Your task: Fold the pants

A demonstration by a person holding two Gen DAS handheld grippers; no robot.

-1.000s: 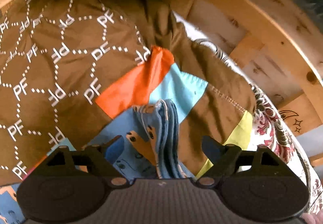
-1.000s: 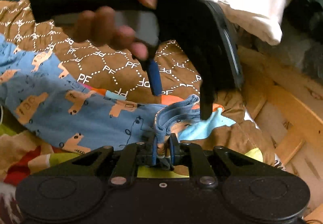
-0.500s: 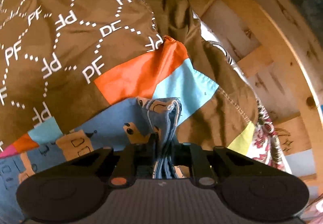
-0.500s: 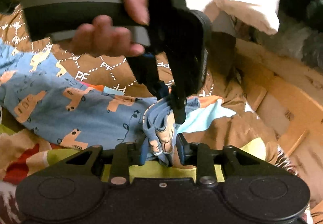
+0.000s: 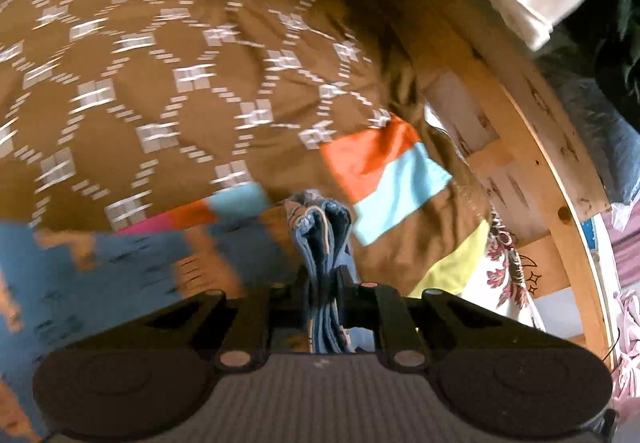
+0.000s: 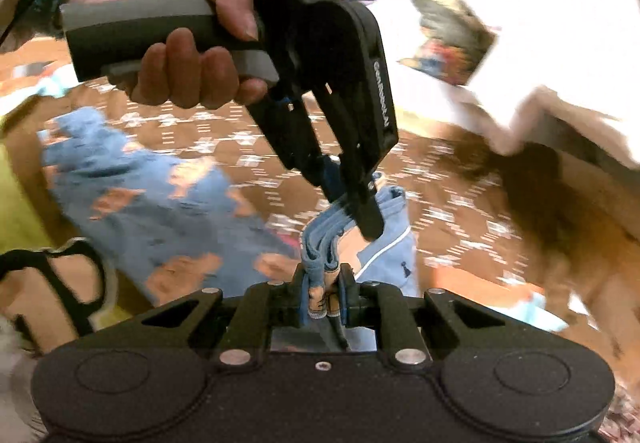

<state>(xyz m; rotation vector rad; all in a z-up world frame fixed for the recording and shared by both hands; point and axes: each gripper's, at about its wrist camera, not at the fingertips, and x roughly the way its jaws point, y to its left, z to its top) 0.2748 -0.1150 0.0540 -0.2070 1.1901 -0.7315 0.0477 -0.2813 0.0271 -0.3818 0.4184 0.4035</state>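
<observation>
Both tools grip the same bunched edge of the pants [image 6: 132, 199], close together. Left tool [image 5: 322, 279] is clamped on thick gathered folds, nearly closed. Right tool [image 6: 325, 285] has just been closing, the wad pinched between its pads. In the right view the left tool [image 6: 354, 203] bites the bunch from above, held by a hand [image 6: 188, 39]. Pants are soft blue knit with orange prints, trailing left over a brown patterned quilt [image 5: 168, 55] on the bed. Wooden bed frame [image 5: 532, 131] curves at right.
</observation>
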